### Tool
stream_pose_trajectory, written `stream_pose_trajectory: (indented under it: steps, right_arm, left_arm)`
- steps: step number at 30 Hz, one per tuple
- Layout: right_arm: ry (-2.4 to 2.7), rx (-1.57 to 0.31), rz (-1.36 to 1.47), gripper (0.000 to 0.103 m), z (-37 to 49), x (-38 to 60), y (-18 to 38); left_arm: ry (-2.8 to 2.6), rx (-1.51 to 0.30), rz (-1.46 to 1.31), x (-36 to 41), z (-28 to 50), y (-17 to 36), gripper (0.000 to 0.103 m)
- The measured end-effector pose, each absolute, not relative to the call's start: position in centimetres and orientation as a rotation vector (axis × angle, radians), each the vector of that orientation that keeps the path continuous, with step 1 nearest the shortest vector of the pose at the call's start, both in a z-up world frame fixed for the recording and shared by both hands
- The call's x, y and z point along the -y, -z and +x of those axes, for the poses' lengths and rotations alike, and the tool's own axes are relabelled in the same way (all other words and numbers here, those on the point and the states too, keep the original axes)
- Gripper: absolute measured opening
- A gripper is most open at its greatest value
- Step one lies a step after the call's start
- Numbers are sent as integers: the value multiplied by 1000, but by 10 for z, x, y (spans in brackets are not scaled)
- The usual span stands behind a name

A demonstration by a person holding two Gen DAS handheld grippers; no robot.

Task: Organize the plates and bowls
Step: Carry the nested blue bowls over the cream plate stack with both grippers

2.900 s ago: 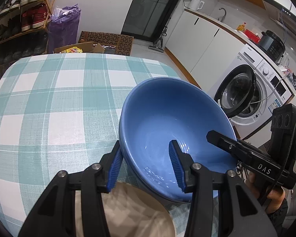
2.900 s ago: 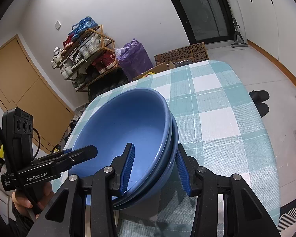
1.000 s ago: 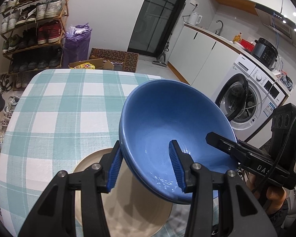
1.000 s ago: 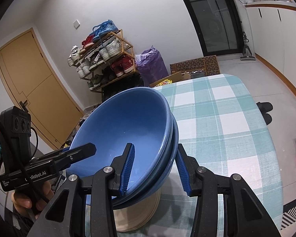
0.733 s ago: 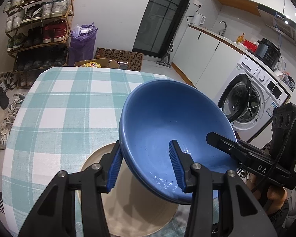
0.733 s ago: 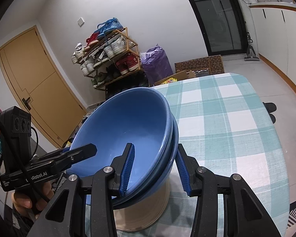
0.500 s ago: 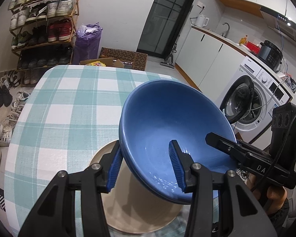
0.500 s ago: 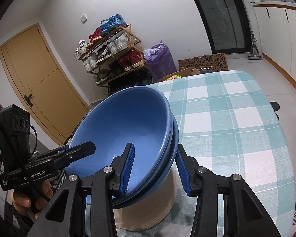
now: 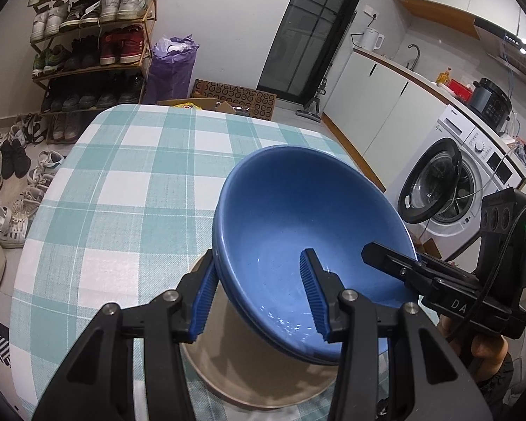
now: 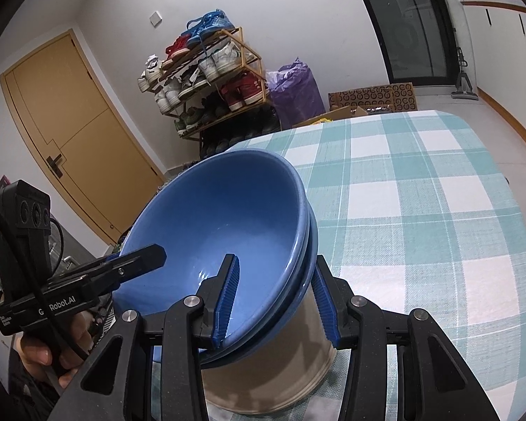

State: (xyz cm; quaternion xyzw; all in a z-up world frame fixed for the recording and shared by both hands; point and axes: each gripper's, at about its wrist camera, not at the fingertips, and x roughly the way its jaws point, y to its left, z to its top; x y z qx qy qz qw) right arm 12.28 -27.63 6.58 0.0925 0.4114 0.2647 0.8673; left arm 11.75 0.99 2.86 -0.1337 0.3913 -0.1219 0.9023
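Note:
Two nested blue bowls (image 9: 298, 210) (image 10: 221, 217) hang tilted just above a stack of beige plates (image 9: 263, 379) (image 10: 280, 379) on the teal checked table (image 9: 122, 193). My left gripper (image 9: 259, 298) is shut on the bowls' near rim, one blue pad inside and one outside. My right gripper (image 10: 277, 301) is shut on the opposite rim in the same way. Each view shows the other gripper clamped on the far side of the bowls. I cannot tell whether the bowls touch the plates; their underside is hidden.
The checked cloth (image 10: 438, 210) runs far ahead of the plates. A shoe rack (image 9: 87, 52) and a purple bag (image 9: 172, 66) stand beyond the table. A washing machine (image 9: 456, 189) with its door open is on the right; a wooden door (image 10: 70, 133) on the left.
Both grippers carried the bowls back and down over the plate stack. The plates, earlier off to the side and partly out of view, now lie right beneath the bowls.

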Motion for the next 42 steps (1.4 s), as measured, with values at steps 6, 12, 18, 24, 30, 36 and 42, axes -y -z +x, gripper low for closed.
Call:
stream_pose_trajectory:
  steps: [6, 12, 18, 24, 30, 36, 42]
  right_arm:
    - [-560, -873, 189, 44, 125, 269, -59]
    - [-569, -886, 186, 44, 128, 264, -51]
    - [-572, -895, 178, 44, 131, 260, -45]
    - [-573, -900, 181, 44, 133, 259, -39]
    - [-569, -895, 180, 44, 136, 259, -37]
    - [-566, -891, 177, 44, 137, 260, -37]
    - [-567, -892, 174, 44, 137, 260, -37]
  left_arm:
    - [239, -818, -286, -16, 117, -21, 46]
    - [228, -822, -286, -20, 116, -16, 46]
    - [222, -827, -289, -22, 117, -10, 46]
    - [220, -828, -288, -23, 120, -6, 46]
    - [221, -825, -282, -23, 122, -4, 46]
    - [223, -821, -276, -23, 125, -3, 46]
    - [221, -822, -274, -23, 125, -2, 46]
